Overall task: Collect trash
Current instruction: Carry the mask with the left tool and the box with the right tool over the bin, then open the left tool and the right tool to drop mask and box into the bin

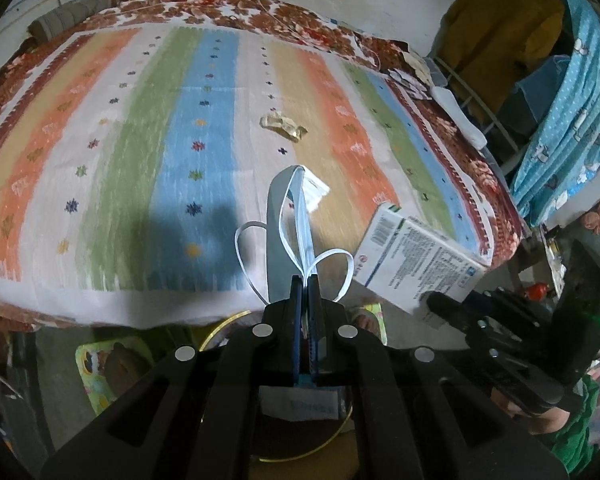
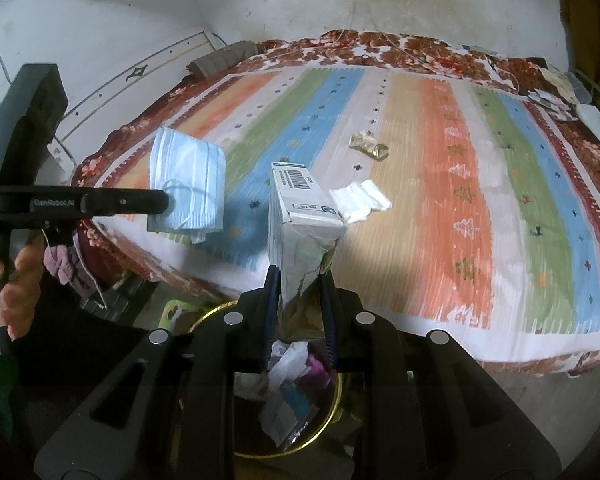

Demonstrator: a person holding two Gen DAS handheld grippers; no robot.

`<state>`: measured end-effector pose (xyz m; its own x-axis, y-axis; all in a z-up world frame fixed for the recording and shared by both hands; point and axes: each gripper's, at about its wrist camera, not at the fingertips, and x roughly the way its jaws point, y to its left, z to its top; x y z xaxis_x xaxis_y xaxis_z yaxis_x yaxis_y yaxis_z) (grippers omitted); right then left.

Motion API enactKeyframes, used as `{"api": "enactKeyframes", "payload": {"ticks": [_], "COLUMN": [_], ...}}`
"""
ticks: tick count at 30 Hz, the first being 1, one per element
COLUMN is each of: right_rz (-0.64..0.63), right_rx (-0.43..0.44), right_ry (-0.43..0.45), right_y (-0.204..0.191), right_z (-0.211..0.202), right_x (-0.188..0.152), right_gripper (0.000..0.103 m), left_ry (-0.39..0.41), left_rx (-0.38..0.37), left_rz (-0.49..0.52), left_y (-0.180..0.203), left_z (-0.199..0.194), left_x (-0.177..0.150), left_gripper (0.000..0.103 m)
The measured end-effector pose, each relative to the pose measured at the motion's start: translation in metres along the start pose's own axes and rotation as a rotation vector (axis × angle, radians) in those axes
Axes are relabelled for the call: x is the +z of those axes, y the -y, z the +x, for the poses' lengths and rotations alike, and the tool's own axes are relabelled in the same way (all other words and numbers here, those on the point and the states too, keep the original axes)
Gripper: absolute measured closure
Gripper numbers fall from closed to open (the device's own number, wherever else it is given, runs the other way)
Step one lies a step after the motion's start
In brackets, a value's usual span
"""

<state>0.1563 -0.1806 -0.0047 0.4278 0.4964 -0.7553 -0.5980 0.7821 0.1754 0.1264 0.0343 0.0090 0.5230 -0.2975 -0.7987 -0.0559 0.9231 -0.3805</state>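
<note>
- While the right gripper (image 2: 298,280) jaws clamp the torn carton (image 2: 300,216), long axis running forward, the bin (image 2: 328,420) sits directly beneath them.
- Left gripper (image 1: 305,280) jaws, pinched closed on the face mask (image 1: 288,216), hang just beside the bin's rim.

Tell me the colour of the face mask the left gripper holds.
Light blue face mask with white ear loops; clearest in the right wrist view.

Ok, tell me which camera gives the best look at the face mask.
The right wrist view: it shows the face mask broadside, pleats and ear loop visible, pinched by the left gripper. The left wrist view shows the mask only edge-on, folded between its own fingers, loops sticking out sideways.
</note>
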Motion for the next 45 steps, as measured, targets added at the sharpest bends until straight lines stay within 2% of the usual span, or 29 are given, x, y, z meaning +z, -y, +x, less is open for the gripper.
{"api": "enactKeyframes", "payload": {"ticks": [14, 21, 25, 37, 45], "right_rz": [-0.012, 0.002, -0.006, 0.02, 0.061], "right_rx": [0.033, 0.043, 0.036, 0.012, 0.029], "right_ry": [-0.069, -0.126, -0.18, -0.35, -0.401], "right_y": [-0.021, -0.023, -0.027, -0.028, -0.024], "right_z": [0.004, 0.011, 0.019, 0.059, 0.073], "right_x": [-0.044, -0.058, -0.065, -0.081, -0.084], "right_gripper": [0.084, 0.084, 0.084, 0.083, 0.079], "left_ry": [-0.05, -0.11, -0.151, -0.297, -0.346], "left_rx": [0.048, 0.119, 0.151, 0.181, 0.19], "left_rz": [0.046, 0.088, 0.097, 0.071, 0.038], "left_y": [0.009, 0.013, 0.012, 0.007, 0.001], "left_z": [-0.004, 0.008, 0.017, 0.051, 0.063], "left_x": [-0.046, -0.065, -0.071, -0.081, -0.082], "left_gripper": [0.101, 0.101, 0.101, 0.101, 0.101]}}
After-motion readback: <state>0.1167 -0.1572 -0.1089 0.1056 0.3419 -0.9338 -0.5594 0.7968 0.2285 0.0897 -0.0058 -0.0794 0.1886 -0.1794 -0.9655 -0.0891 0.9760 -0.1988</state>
